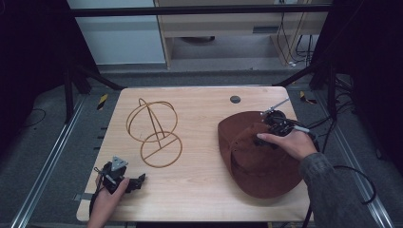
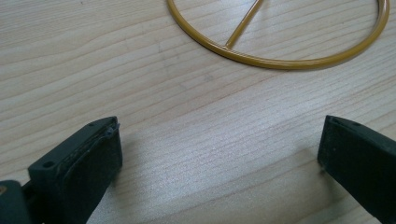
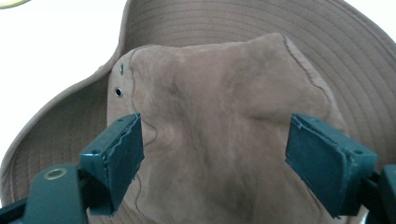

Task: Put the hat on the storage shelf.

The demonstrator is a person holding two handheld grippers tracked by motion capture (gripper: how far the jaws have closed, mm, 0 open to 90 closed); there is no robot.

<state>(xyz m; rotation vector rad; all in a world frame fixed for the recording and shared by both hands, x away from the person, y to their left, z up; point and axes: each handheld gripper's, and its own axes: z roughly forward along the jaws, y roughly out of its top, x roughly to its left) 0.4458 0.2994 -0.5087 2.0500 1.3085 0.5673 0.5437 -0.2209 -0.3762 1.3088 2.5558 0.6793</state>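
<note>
A brown wide-brimmed hat (image 1: pixel 256 161) lies on the right of the wooden table (image 1: pixel 204 190). My right gripper (image 1: pixel 264 134) hovers over its crown. In the right gripper view the crown (image 3: pixel 224 116) sits between the two spread jaws of the right gripper (image 3: pixel 212 149), which is open; I cannot tell if the pads touch the fabric. A golden wire hat stand (image 1: pixel 154 130) stands left of centre. My left gripper (image 1: pixel 138 181) rests near the front left corner, open and holding nothing. The left gripper (image 2: pixel 219 149) points at the stand's base ring (image 2: pixel 280 63).
A small black round grommet (image 1: pixel 235 99) is set in the table near its far edge. Dark frame posts and cables stand around the table. Bare wood lies between the stand and the hat.
</note>
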